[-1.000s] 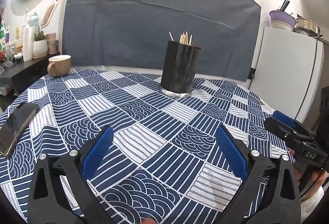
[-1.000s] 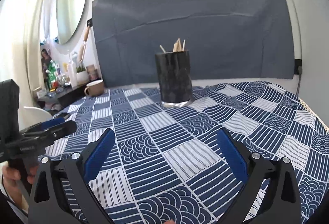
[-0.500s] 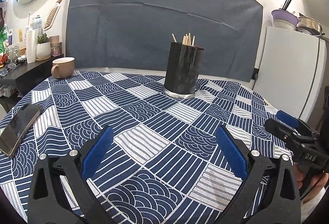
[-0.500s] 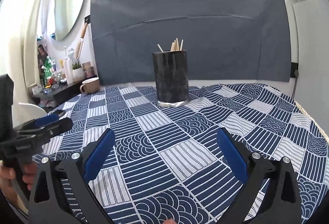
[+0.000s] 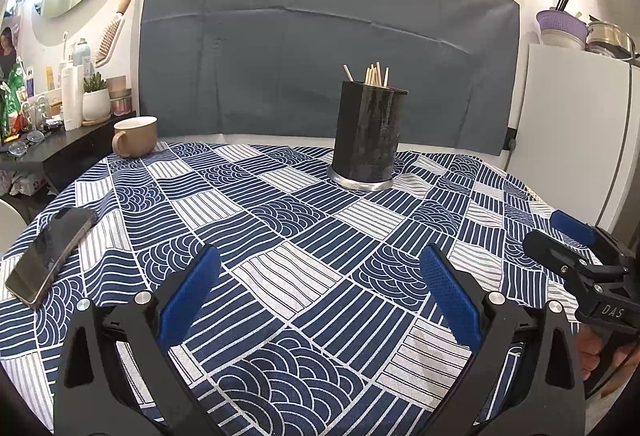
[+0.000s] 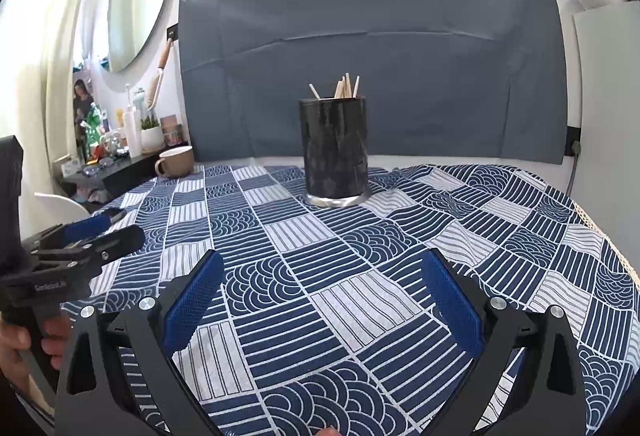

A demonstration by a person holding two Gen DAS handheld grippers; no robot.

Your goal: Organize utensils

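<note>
A black cylindrical holder (image 5: 367, 134) (image 6: 335, 146) stands at the far side of the table on the blue patterned cloth (image 5: 280, 236). Several wooden chopsticks (image 5: 374, 74) (image 6: 346, 86) stick up out of it. My left gripper (image 5: 320, 292) is open and empty, held low over the near side of the table. My right gripper (image 6: 322, 292) is open and empty too. Each shows in the other's view: the right one at the right edge (image 5: 572, 248), the left one at the left edge (image 6: 88, 236).
A tan mug (image 5: 134, 136) (image 6: 176, 161) stands at the table's far left. A phone (image 5: 50, 254) lies near the left edge. A dark shelf (image 5: 36, 152) with bottles and a plant is beyond it. A white fridge (image 5: 576, 140) stands at the right.
Both grippers have tilted and drawn back a little, so the holder sits slightly lower and farther in view. Both stay open and empty.
</note>
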